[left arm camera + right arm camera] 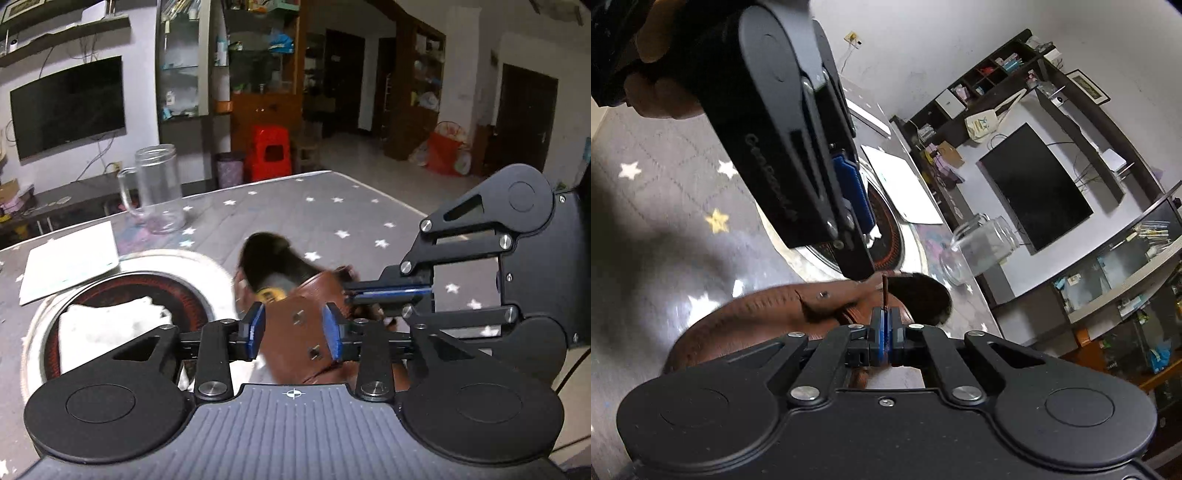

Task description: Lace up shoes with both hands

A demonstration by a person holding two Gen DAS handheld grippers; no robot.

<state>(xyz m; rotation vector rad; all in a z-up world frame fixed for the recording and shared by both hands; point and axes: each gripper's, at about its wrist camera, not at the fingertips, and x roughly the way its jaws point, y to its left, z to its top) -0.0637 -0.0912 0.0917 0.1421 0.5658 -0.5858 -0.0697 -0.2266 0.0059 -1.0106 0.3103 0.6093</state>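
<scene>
- Shoe [306, 325] first: brown leather boot lying on the table [332, 206], a grey top with white stars. Its dark opening faces away from the left camera, and it's a bit motion-blurred.
- Left claw [293, 328] has its blue pads spread partway, one on each side of the brown eyelet flap. Two metal eyelets sit between the pads. Pads look right against the leather, but can't tell if they're really squeezing it.
- Right claw [885, 332] is pinched all the way closed on a thin reddish-brown lace [884, 291]. The lace tip pokes straight up out of the pads, right over the boot's opening.
- In the left view the right claw [351, 293] comes in from the right, fingertips at the boot's top edge, just past the left pads.
- In the right view the left claw [855, 192] comes down from the upper left onto the boot, with the person's hand [661, 96] gripping its handle.
- Just left of the boot there's a round dish [207, 266] with a white rim and a dark red inside, white cloth [110, 328] lying in it.
- White sheet [70, 258] past the dish, its near corner overlapping the rim.
- Farther back near the table edge, a clear glass mug [155, 188], upright.
- Way behind: TV [68, 107] on the wall, red stool [267, 151] on the floor.
</scene>
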